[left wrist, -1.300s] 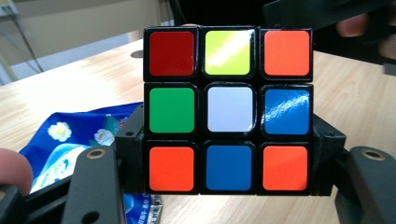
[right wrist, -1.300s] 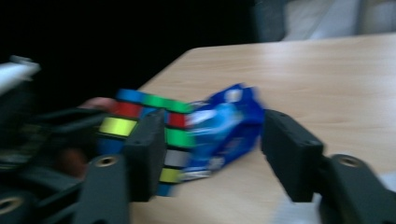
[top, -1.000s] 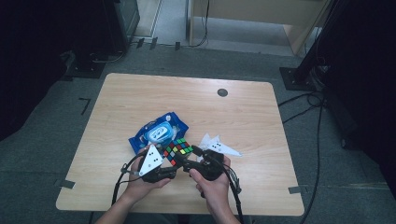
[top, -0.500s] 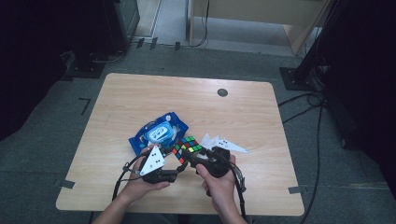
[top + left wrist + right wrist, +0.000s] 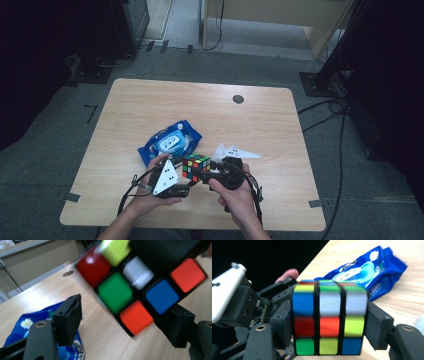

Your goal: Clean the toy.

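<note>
The puzzle cube (image 5: 196, 167), a glossy block of coloured square tiles on a black frame, is held just above the near middle of the pale wood-grain bench (image 5: 280, 125), clamped on two opposite sides between the padded black jaws of the right gripper (image 5: 329, 322). The left gripper (image 5: 125, 322) meets it from the other side, its jaws having just been opening: the cube lies between them, with a clear gap beside one jaw. Both hands meet low at the near edge, and a crinkled blue wipes packet (image 5: 170, 142) lies just behind the cube.
</note>
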{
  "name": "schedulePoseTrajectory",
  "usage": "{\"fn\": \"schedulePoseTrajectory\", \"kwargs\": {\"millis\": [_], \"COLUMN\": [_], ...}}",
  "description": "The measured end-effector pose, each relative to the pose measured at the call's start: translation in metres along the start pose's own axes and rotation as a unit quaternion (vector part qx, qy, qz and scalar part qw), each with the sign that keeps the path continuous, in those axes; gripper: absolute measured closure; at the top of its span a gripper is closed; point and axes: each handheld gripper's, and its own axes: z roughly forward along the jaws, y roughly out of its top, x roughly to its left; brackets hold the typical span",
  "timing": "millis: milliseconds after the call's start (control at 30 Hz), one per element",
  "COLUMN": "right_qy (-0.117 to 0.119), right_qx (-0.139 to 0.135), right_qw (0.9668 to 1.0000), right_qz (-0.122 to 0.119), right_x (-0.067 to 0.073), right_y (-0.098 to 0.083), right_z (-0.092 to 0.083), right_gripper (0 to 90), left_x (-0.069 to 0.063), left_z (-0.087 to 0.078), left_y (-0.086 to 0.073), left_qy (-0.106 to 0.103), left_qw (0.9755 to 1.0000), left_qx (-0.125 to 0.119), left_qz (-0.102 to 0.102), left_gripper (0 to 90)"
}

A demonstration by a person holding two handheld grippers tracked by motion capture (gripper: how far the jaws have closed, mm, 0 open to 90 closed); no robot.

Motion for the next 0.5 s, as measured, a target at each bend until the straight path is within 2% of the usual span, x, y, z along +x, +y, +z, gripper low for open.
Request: {"fn": "schedulePoseTrajectory", "kwargs": {"millis": [67,133,200,333,500], "right_qy": [-0.004,-0.019,-0.025,-0.034,-0.031], "right_qx": [0.009,0.017,0.013,0.001,0.001], "right_qw": [0.9999,0.9995,0.9995,0.9993,0.9994], "right_qz": [-0.007,-0.016,-0.016,-0.012,-0.013], "right_x": [0.0017,0.0036,0.0036,0.0031,0.0018], "right_y": [-0.0019,-0.004,-0.005,-0.004,-0.0035], "right_z": [0.0038,0.0071,0.0079,0.0054,0.0046], "right_gripper": [34.3,34.4,34.4,34.4,34.4], "left_x": [-0.001,-0.001,-0.0011,-0.0035,-0.0034], "left_z": [-0.0007,-0.0008,-0.0007,0.0028,0.0025], "left_y": [0.0016,0.0015,0.0005,-0.0012,-0.0023], "left_qy": [0.0,0.007,0.0,0.005,-0.001], "left_qw": [1.0,1.0,1.0,0.9999,0.9999], "left_qx": [-0.006,-0.006,-0.006,0.009,0.008], "left_qz": [-0.002,0.001,-0.001,0.008,0.008], "left_gripper": [21.8,21.5,25.3,30.3,33.9]}}
